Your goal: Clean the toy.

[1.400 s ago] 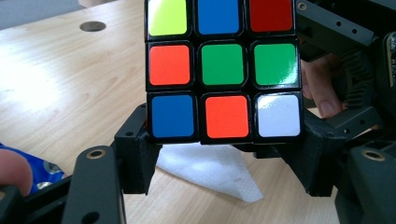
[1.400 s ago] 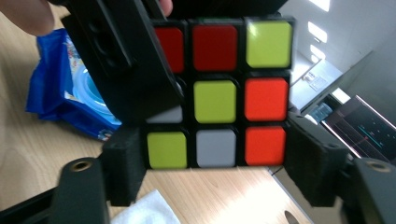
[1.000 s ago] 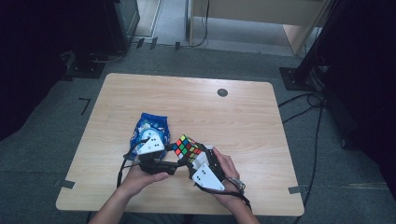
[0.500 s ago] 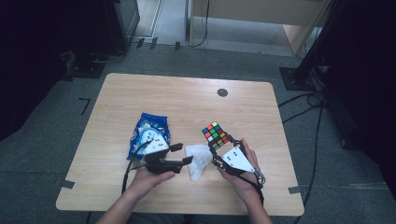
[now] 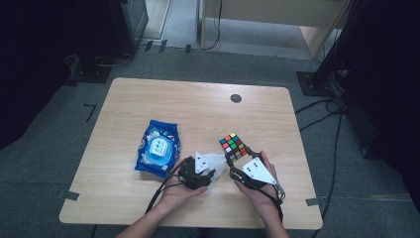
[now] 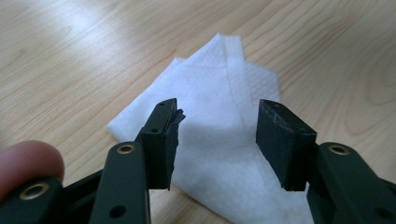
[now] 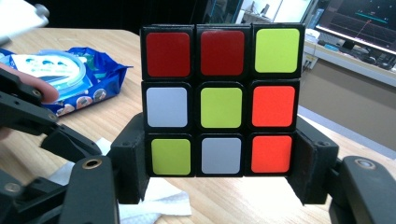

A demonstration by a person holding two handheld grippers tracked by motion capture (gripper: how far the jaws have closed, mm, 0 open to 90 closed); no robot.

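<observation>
Dim, bluish high view; both gripper views bright, sharp, softly shadowed.

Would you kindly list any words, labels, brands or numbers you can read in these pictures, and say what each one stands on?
No text can be read.
Blue wipes pack: its round white label carries blue marks, too small and blurred to read.
Puzzle cube: plain colour stickers, no writing.
White tissue: blank.
Monitor in the right gripper view: a graph line, nothing legible.
</observation>
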